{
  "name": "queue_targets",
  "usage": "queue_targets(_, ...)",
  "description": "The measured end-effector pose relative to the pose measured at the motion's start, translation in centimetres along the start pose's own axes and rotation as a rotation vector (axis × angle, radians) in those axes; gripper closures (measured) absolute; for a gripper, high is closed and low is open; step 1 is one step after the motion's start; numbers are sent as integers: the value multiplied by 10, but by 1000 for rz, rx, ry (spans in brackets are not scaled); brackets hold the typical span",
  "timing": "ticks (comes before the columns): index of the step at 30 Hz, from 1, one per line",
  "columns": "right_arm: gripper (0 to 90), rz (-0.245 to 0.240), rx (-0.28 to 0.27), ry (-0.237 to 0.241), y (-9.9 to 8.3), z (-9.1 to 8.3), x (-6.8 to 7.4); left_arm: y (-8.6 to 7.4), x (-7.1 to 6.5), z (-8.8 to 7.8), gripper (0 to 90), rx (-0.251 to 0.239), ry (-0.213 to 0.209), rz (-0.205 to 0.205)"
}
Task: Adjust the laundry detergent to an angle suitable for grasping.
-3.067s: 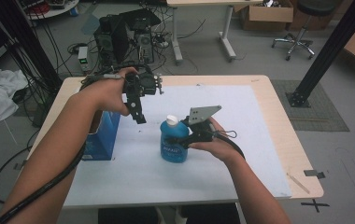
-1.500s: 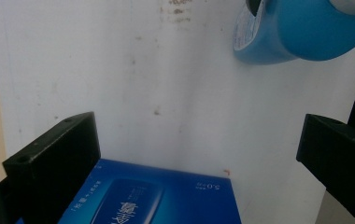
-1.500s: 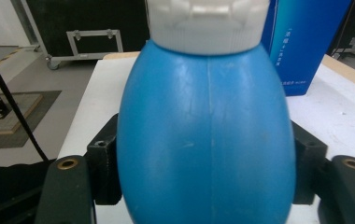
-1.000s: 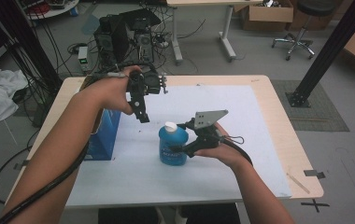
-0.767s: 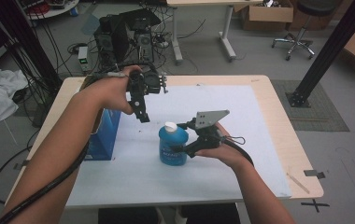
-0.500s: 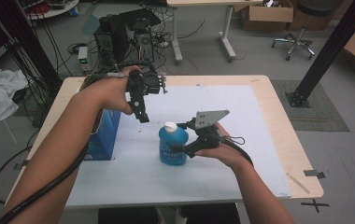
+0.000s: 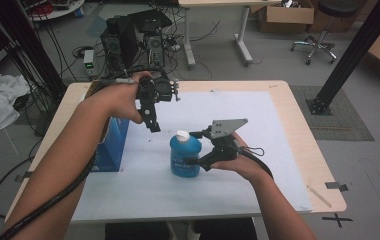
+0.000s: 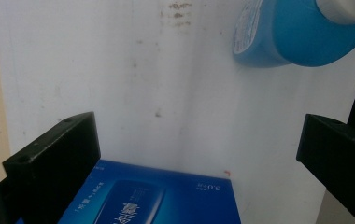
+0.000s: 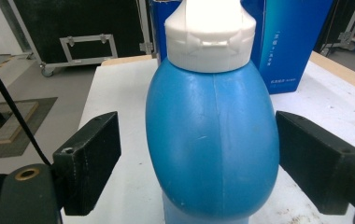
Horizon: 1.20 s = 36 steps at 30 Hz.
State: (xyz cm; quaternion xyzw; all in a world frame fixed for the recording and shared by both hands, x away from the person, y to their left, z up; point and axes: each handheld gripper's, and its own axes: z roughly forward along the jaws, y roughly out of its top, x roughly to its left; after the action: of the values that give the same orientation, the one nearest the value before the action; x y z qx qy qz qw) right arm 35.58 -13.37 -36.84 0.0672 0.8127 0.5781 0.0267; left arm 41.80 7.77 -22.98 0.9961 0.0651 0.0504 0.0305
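A blue bottle (image 7: 185, 156) with a white cap stands upright on the white mat, near the middle of the table. My right gripper (image 7: 194, 161) comes at it from the right. In the right gripper view the bottle (image 9: 213, 140) sits between the jaws of the right gripper (image 9: 203, 163), with a gap on each side, so it is open. My left gripper (image 7: 153, 125) hangs above the mat, left of the bottle, pointing down. It is open with nothing between its jaws (image 8: 196, 158). Below it I see the bottle (image 8: 287, 37) and a blue box (image 8: 152, 198).
The blue box (image 7: 112, 145) stands upright on the table's left part, also behind the bottle in the right gripper view (image 9: 287, 42). The white mat (image 7: 258, 125) covers most of the wooden table (image 7: 303, 130). Computer gear (image 7: 133, 35) sits on the floor beyond.
Since three seconds ago my right gripper has sunk a little lower beside the bottle and my left gripper has shifted slightly right. Over the last second nothing has visibly moved.
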Motion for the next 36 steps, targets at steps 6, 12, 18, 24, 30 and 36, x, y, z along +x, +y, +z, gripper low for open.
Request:
queue_targets(6,147,11,1,-8,0,-3,2,2,-1,0,0,0,-1,2)
queue_targets(12,147,-19,34,-7,4,-14,7,4,0,-2,1,4,0,7)
queue_targets(18,147,-45,61,-4,11,-28,12,5,0,-4,1,3,2,10)
queue_targets(24,147,-55,153,11,24,-46,13,6,0,-7,1,8,3,13)
queue_targets(30,149,-72,310,13,36,-62,12,5,0,-10,0,13,9,17)
queue_targets(36,150,-94,446,21,46,-73,12,4,0,-10,1,15,6,15)
